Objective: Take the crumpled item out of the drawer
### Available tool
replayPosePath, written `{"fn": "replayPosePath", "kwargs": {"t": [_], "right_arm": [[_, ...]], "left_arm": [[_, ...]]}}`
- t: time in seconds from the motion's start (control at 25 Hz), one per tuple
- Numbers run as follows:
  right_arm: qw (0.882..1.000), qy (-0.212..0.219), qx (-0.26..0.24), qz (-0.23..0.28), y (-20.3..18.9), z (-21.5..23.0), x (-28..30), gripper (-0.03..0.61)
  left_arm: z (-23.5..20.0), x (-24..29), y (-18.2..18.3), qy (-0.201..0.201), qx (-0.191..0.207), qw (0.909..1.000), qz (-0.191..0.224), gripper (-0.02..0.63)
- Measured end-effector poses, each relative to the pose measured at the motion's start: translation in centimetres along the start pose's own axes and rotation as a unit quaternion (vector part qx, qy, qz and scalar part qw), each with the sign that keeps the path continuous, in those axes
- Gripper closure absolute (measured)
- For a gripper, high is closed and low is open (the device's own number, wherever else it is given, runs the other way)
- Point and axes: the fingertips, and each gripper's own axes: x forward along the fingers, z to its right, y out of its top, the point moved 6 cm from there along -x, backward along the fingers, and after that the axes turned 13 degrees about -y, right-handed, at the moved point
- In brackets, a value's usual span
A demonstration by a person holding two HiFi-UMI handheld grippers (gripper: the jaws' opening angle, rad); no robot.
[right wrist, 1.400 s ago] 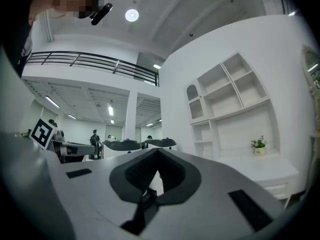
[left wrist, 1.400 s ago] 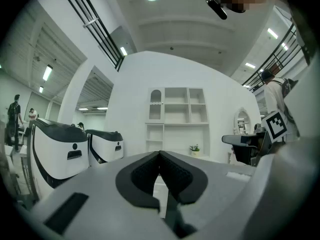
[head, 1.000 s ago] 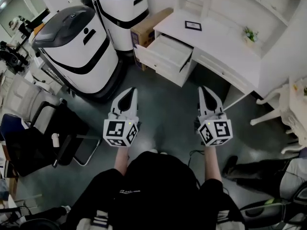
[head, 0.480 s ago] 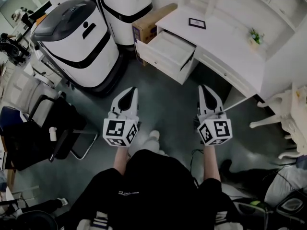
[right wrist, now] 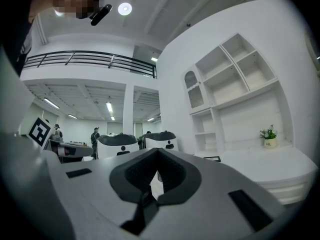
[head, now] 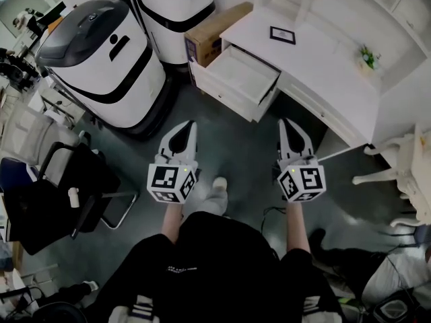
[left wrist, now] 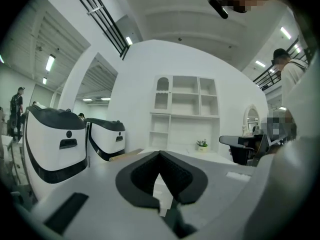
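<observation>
- The left gripper (head: 190,123) and the right gripper (head: 285,122) are held level and side by side in front of the person's body. Both point toward the white wooden desk (head: 326,69), which reads as an approach posture, not a reach.
- Both pairs of jaws are clenched tip to tip with nothing between them. In each gripper view only a sliver of background shows behind the meeting pads. They will probably have to part before any grasp.
- The pulled-out white drawer (head: 229,94) juts from the desk's left end with its inside facing up, which leaves it reachable from above and from the front. It lies well apart from both grippers, with bare dark floor between.
- The crumpled item cannot be made out. From the head view the drawer's inside looks plain white, so the item may be too small to tell or hidden behind the drawer's front wall.
- A brown cardboard box (head: 214,36) stands just beside the drawer's far side. Two large white-and-black rounded machines (head: 101,59) fill the space to its left, so the open route to the drawer seems to be the floor straight ahead.
- A small black-framed picture (head: 282,35) and a little green potted plant (head: 368,57) sit on the desk top, clear of the drawer and unlikely to hinder the reach.
- The task appears to be at its start, with nothing taken out yet.
</observation>
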Motion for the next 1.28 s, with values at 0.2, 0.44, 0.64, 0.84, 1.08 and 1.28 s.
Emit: {"fn": "replayPosePath", "kwargs": {"t": [0.2, 0.44, 0.64, 0.84, 1.08, 1.28], "right_arm": [[1.0, -0.003, -0.003, -0.017, -0.6, 0.5, 5.2, 0.588], [1.0, -0.008, -0.012, -0.024, -1.1, 1.1, 11.2, 0.588], [0.999, -0.018, -0.007, -0.035, -1.9, 1.8, 15.1, 0.588], [0.999, -0.019, 0.004, -0.048, -3.0, 2.5, 18.2, 0.588], [0.998, -0.018, 0.02, -0.064, -4.7, 3.5, 21.8, 0.588], [0.996, -0.012, 0.028, -0.081, -6.1, 4.7, 25.4, 0.588]], "left_arm": [[-3.6, 4.6, 0.1, -0.014, -0.01, 0.9998, -0.009, 0.615], [-8.1, 9.8, 0.1, -0.025, -0.019, 0.9994, -0.017, 0.615], [-10.7, 13.4, -0.4, -0.042, -0.025, 0.9984, -0.029, 0.615], [-12.3, 16.6, -1.0, -0.056, -0.029, 0.9972, -0.04, 0.615], [-14.0, 19.8, -2.6, -0.069, -0.043, 0.9953, -0.053, 0.615], [-15.4, 22.8, -4.0, -0.064, -0.056, 0.9938, -0.071, 0.615]]}}
